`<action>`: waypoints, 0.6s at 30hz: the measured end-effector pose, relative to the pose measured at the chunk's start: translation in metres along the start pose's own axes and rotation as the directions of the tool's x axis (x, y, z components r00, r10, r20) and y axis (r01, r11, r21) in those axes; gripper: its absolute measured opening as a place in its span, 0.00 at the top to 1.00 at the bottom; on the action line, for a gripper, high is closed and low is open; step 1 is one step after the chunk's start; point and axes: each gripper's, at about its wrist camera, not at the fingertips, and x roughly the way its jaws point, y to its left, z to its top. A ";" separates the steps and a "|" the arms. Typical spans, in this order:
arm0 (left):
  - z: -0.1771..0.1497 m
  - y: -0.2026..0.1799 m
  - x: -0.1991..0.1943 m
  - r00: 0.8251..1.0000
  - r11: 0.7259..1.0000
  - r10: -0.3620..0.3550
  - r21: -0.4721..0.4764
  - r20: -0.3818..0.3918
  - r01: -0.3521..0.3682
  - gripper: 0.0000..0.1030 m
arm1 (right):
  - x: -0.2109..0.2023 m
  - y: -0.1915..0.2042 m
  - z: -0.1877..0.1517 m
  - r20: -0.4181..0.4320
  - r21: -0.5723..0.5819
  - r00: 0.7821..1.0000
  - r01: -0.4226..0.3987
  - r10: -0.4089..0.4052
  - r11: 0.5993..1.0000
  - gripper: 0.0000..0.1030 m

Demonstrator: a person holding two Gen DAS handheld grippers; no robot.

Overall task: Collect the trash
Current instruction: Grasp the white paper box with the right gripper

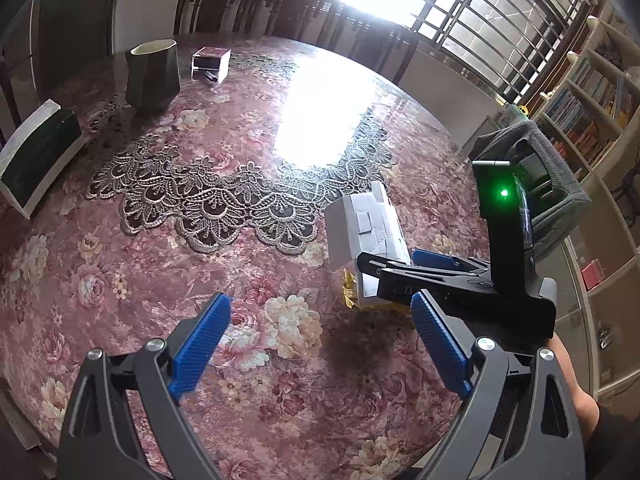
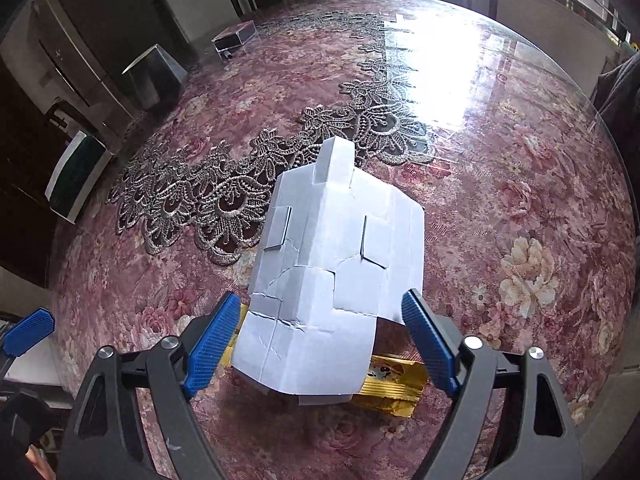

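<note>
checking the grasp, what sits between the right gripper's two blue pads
In the right wrist view, the near end of the flattened white carton lies between the right gripper pads, over a gold snack wrapper. The pads do not yet touch it.

Daylight enters through barred window (image 1: 492,12), overexposed. Strong glare patch on glossy table (image 1: 120,272). Room edges dim. Heavy fisheye curvature, dark vignetted corners. Focus sharp; soft shadows under grippers.

A round table (image 1: 132,280) under a glossy pink floral cover carries a grey lace doily (image 1: 224,196) at its middle, a dark cup (image 1: 152,76), a small pink box (image 1: 211,62), a green-and-white box (image 1: 36,160), and a white folded carton (image 2: 332,264) lying over a gold wrapper (image 2: 396,388).
</note>
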 end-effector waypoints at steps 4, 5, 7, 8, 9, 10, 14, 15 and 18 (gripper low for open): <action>-0.001 0.003 0.001 1.000 1.000 0.006 -0.004 -0.001 -0.006 0.12 | 0.000 0.003 0.000 0.018 -0.028 1.000 0.007 -0.007 1.000 0.38; -0.001 0.003 0.001 1.000 1.000 0.007 -0.006 -0.003 -0.007 0.12 | -0.001 0.005 0.000 0.019 -0.036 1.000 0.001 -0.001 0.999 0.41; -0.003 0.003 0.002 1.000 1.000 0.007 -0.006 -0.005 -0.007 0.12 | -0.005 0.008 0.001 0.029 -0.051 1.000 -0.010 0.012 0.999 0.51; -0.003 0.003 0.002 1.000 1.000 0.006 -0.006 -0.006 -0.006 0.12 | -0.007 0.009 0.001 0.032 -0.056 0.999 -0.014 0.016 0.998 0.54; -0.003 0.002 0.003 1.000 1.000 0.005 -0.004 -0.007 -0.005 0.12 | -0.008 0.009 0.002 0.032 -0.054 0.999 -0.018 0.020 0.998 0.62; -0.003 0.001 0.002 1.000 1.000 0.004 -0.002 -0.007 -0.004 0.12 | -0.009 0.008 0.002 0.033 -0.052 0.999 -0.023 0.025 0.998 0.64; -0.003 -0.003 0.003 1.000 1.000 -0.004 0.011 -0.005 0.004 0.12 | -0.017 0.004 -0.003 0.058 -0.049 0.998 -0.028 0.030 0.998 0.71; -0.004 -0.004 0.003 1.000 1.000 -0.006 0.013 -0.005 0.006 0.12 | -0.019 0.003 -0.004 0.065 -0.049 0.997 -0.032 0.035 0.998 0.73; -0.004 -0.007 0.006 1.000 1.000 -0.012 0.016 -0.011 0.013 0.12 | -0.032 0.002 -0.004 0.104 -0.057 0.993 -0.046 0.052 0.997 0.75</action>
